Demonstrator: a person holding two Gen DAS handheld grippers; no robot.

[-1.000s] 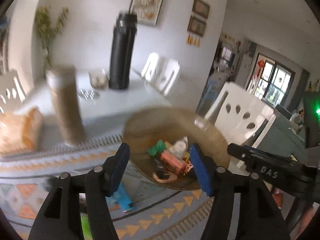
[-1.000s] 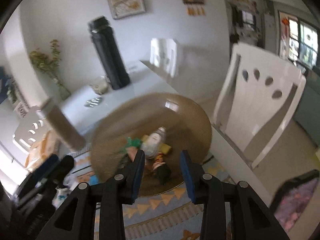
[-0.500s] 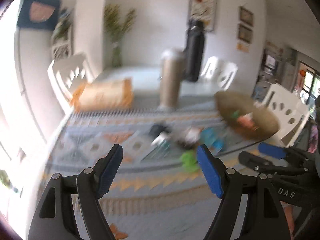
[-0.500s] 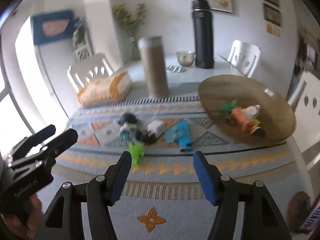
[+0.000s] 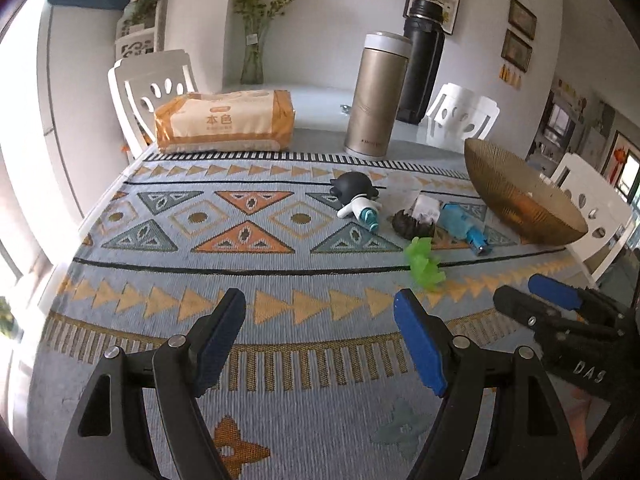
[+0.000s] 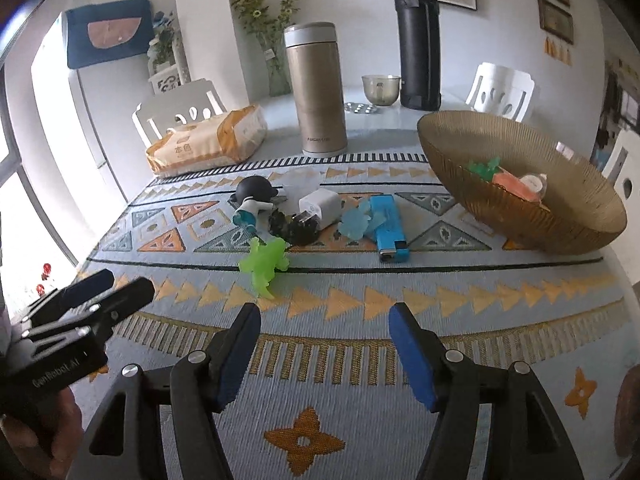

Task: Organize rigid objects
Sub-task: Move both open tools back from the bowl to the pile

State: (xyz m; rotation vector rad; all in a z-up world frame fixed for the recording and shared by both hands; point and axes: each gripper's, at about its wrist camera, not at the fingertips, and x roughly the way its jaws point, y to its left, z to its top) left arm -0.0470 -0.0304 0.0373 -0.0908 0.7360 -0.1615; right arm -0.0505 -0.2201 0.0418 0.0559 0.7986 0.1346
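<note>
Small objects lie in a cluster on the patterned cloth: a green toy dinosaur, a black-headed figurine, a white charger cube, a dark spiky object, a pale blue toy and a blue lighter. A golden ribbed bowl at the right holds a green toy, an orange object and a white one. My left gripper and right gripper are both open and empty, low over the cloth near the front.
A gold thermos, a black flask, a small glass cup and a tissue pack stand at the back of the table. White chairs surround it. The table edge runs close behind the bowl on the right.
Both grippers have pulled back from over the bowl toward the table's front and both have opened wider. The loose objects on the cloth have come into view.
</note>
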